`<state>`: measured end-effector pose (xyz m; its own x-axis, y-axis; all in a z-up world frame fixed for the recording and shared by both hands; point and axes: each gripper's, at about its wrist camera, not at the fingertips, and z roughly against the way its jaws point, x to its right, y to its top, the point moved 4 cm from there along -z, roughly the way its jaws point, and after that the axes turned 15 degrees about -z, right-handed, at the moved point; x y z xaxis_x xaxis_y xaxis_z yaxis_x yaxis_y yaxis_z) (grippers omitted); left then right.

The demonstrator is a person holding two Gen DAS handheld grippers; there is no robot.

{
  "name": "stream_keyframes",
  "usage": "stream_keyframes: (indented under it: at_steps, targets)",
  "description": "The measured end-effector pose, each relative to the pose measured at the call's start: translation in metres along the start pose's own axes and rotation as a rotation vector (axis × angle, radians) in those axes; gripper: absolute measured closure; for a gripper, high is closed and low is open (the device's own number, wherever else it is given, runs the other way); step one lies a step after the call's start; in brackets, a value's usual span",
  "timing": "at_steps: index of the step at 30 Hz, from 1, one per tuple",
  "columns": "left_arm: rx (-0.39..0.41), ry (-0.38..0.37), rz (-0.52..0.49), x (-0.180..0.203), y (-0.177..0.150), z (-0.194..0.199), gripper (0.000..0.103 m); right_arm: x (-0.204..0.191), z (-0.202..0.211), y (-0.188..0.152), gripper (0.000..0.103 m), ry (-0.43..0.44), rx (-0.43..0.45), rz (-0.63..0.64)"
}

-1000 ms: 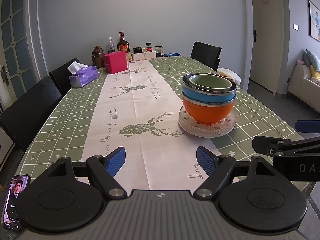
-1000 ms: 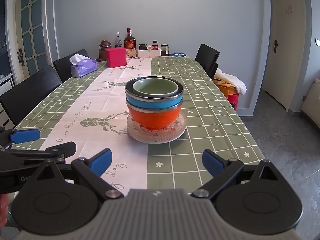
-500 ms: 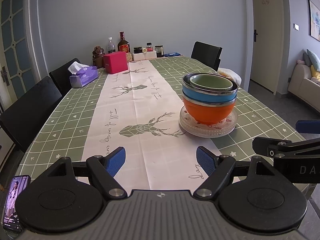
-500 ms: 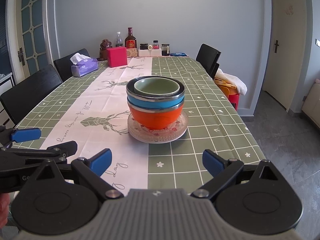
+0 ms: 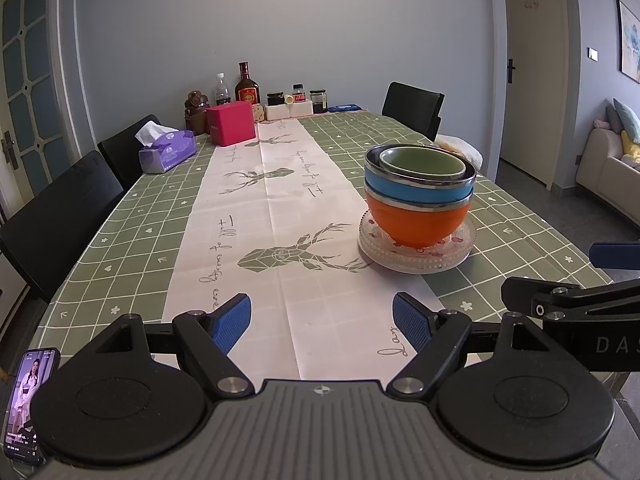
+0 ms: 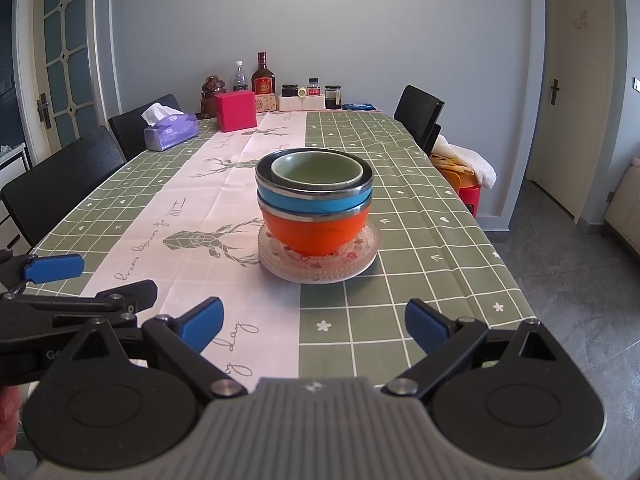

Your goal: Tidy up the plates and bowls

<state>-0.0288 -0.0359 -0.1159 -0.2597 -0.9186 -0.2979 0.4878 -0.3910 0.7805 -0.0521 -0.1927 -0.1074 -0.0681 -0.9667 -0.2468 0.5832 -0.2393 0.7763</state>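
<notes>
A green bowl [image 5: 422, 163] [image 6: 317, 169] sits nested in a blue bowl [image 5: 416, 194] [image 6: 314, 202], which sits in an orange bowl [image 5: 416, 222] [image 6: 316, 232]. The stack stands on clear glass plates [image 5: 420, 258] [image 6: 320, 270] on the dining table. My left gripper [image 5: 322, 322] is open and empty near the table's front edge, left of the stack. My right gripper [image 6: 314, 326] is open and empty, in front of the stack. Each gripper shows at the edge of the other's view.
The table carries a green checked cloth [image 6: 400, 200] and a white runner [image 5: 280, 208]. A tissue box [image 5: 168, 152], a pink box [image 5: 232, 123] and bottles [image 5: 247, 88] stand at the far end. Black chairs [image 5: 60, 208] line both sides. A phone [image 5: 24, 396] lies at lower left.
Both grippers have drifted very slightly; the stack sits a touch further right in each view. Nothing was grasped or released.
</notes>
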Motion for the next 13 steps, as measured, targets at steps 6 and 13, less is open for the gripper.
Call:
stream_keyframes:
  at_steps: [6, 13]
  targets:
    - [-0.002, 0.0, 0.002, -0.0001, -0.0012, -0.0003, 0.009, 0.0009, -0.0007, -0.0013, 0.007, -0.003, -0.004, 0.001]
    - [-0.003, 0.002, 0.005, 0.0, -0.0031, -0.0008, 0.009, 0.0009, -0.0022, -0.0029, 0.007, -0.004, -0.009, 0.0]
